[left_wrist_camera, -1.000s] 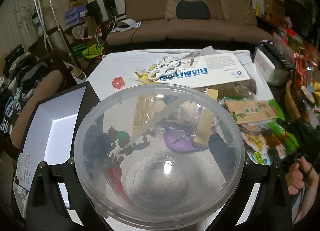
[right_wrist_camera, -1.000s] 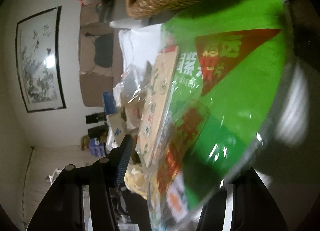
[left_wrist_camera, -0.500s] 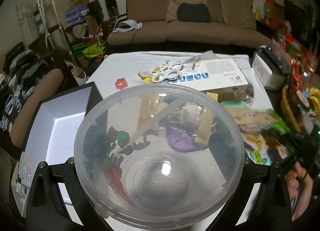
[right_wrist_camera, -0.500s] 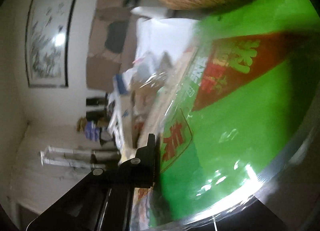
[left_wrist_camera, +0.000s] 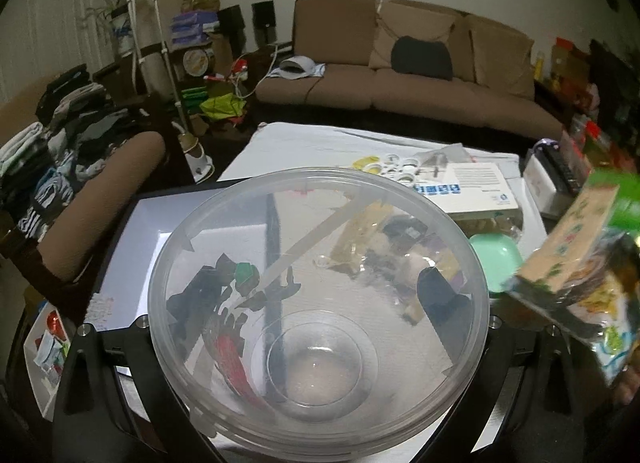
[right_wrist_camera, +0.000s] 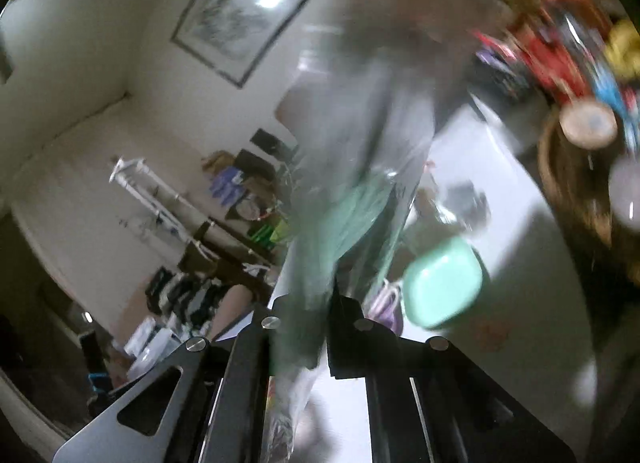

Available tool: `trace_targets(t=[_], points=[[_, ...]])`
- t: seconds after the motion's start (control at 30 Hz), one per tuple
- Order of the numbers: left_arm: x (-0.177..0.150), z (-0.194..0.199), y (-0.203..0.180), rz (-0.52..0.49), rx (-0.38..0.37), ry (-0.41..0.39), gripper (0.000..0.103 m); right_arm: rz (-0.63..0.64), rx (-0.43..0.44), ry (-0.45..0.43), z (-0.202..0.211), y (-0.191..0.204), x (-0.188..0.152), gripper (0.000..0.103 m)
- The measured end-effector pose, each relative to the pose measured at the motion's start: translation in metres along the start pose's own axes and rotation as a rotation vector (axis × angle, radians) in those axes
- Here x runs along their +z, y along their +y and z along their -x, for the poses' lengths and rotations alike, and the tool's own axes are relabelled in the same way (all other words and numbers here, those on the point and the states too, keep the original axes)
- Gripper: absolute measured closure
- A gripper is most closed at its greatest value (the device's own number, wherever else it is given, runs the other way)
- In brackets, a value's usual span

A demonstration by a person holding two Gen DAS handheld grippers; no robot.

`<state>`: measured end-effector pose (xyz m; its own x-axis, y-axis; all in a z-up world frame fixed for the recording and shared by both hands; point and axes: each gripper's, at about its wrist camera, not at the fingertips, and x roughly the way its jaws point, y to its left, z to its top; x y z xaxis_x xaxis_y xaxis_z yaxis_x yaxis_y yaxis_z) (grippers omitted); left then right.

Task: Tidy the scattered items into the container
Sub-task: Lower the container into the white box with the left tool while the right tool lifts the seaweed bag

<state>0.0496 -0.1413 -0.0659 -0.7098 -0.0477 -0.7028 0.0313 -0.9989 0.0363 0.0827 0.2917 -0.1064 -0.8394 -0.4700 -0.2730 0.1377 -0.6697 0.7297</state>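
Grippers both grip something: your left gripper (left_wrist_camera: 316, 327) clamps the round clear plastic bowl (left_wrist_camera: 318, 303) above the white tabletop (left_wrist_camera: 320, 143), and your right gripper (right_wrist_camera: 320, 327) is closed on the crinkly green snack bag (right_wrist_camera: 352, 199), lifted off the tabletop.

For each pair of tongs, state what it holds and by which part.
Left tongs: clear plastic bowl, gripped across its sides. Right tongs: shut on snack bag, at its thin plastic edge.
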Motion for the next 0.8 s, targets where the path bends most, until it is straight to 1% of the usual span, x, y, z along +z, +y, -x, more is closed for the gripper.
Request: trace_targets(t=[0.07, 0.13, 0.2, 0.23, 0.27, 0.3, 0.37, 0.4, 0.43, 0.47, 0.53, 0.6, 0.63, 0.67, 0.73, 0.8], points=[[0.001, 0.000, 0.009, 0.001, 0.018, 0.001, 0.004, 0.019, 0.041, 0.006, -0.002, 0.012, 0.003, 0.097], [0.003, -0.001, 0.019, 0.009, 0.000, 0.018, 0.004, 0.017, 0.085, 0.025, -0.010, 0.018, 0.007, 0.097], [0.006, -0.004, 0.031, 0.020, -0.079, 0.065, 0.004, -0.007, 0.157, 0.041, -0.019, 0.020, 0.008, 0.097], [0.010, -0.006, 0.044, 0.050, -0.146, 0.106, 0.004, -0.005, 0.181, 0.048, -0.026, 0.023, 0.011, 0.097], [0.013, -0.005, 0.055, 0.070, -0.167, 0.120, 0.004, -0.002, 0.195, 0.058, -0.032, 0.026, 0.011, 0.097], [0.017, -0.003, 0.069, 0.081, -0.157, 0.129, 0.004, -0.004, 0.207, 0.065, -0.037, 0.028, 0.011, 0.097], [0.026, 0.003, 0.092, 0.059, -0.036, 0.115, 0.004, -0.012, 0.246, 0.084, -0.049, 0.031, 0.011, 0.097], [0.030, 0.004, 0.102, 0.038, 0.036, 0.113, 0.004, -0.011, 0.267, 0.092, -0.054, 0.032, 0.011, 0.097], [0.033, 0.003, 0.111, 0.022, 0.074, 0.127, 0.004, -0.018, 0.300, 0.102, -0.059, 0.029, 0.010, 0.097], [0.037, -0.004, 0.122, 0.011, 0.095, 0.167, 0.004, -0.024, 0.326, 0.109, -0.061, 0.029, 0.009, 0.097], [0.042, -0.030, 0.140, 0.008, 0.090, 0.265, 0.004, -0.034, 0.353, 0.116, -0.068, 0.025, 0.007, 0.097], [0.042, -0.060, 0.149, -0.007, 0.103, 0.348, 0.004, -0.037, 0.347, 0.129, -0.076, 0.021, 0.008, 0.097], [0.040, -0.084, 0.156, -0.015, 0.120, 0.400, 0.004, -0.035, 0.343, 0.136, -0.079, 0.021, 0.009, 0.097], [0.037, -0.100, 0.161, -0.012, 0.128, 0.434, 0.004, -0.030, 0.344, 0.138, -0.081, 0.022, 0.010, 0.097], [0.028, -0.141, 0.169, -0.004, 0.116, 0.516, 0.004, -0.008, 0.349, 0.147, -0.084, 0.026, 0.010, 0.097], [0.016, -0.173, 0.174, 0.002, 0.111, 0.585, 0.004, 0.004, 0.363, 0.163, -0.082, 0.034, 0.005, 0.097]])
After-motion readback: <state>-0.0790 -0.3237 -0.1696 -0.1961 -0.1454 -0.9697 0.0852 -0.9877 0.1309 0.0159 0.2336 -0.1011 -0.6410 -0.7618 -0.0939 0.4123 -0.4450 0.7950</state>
